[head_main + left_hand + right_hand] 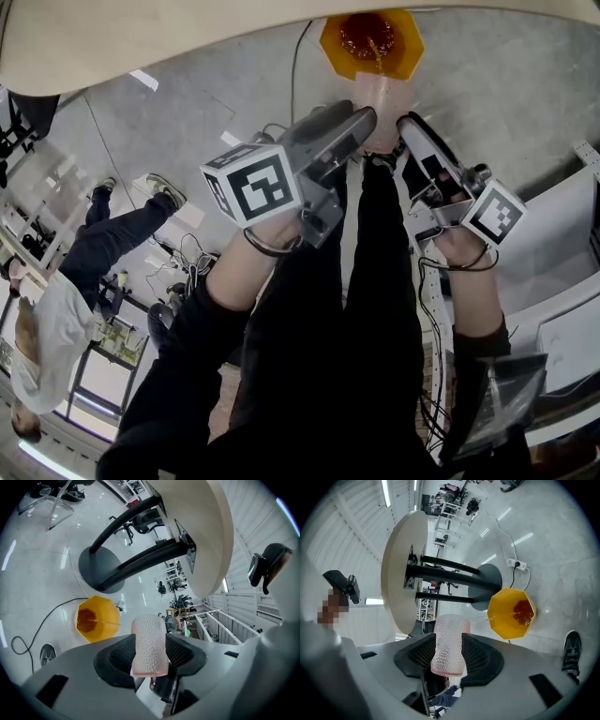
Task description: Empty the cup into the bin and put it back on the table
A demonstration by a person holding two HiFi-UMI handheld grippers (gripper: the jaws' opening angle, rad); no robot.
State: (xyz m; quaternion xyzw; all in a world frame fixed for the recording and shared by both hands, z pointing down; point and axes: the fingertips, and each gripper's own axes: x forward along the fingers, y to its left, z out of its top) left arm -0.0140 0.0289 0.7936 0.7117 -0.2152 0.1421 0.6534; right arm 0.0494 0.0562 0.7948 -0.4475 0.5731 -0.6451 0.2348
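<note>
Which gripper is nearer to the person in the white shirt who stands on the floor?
Left. The left gripper holds the cup on the side toward that person; the right gripper holds it from the far side.

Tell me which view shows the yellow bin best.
The right gripper view: the bin shows whole, with red liquid inside. The left gripper view shows it too, duller. The head view has its top rim at the table edge.
</note>
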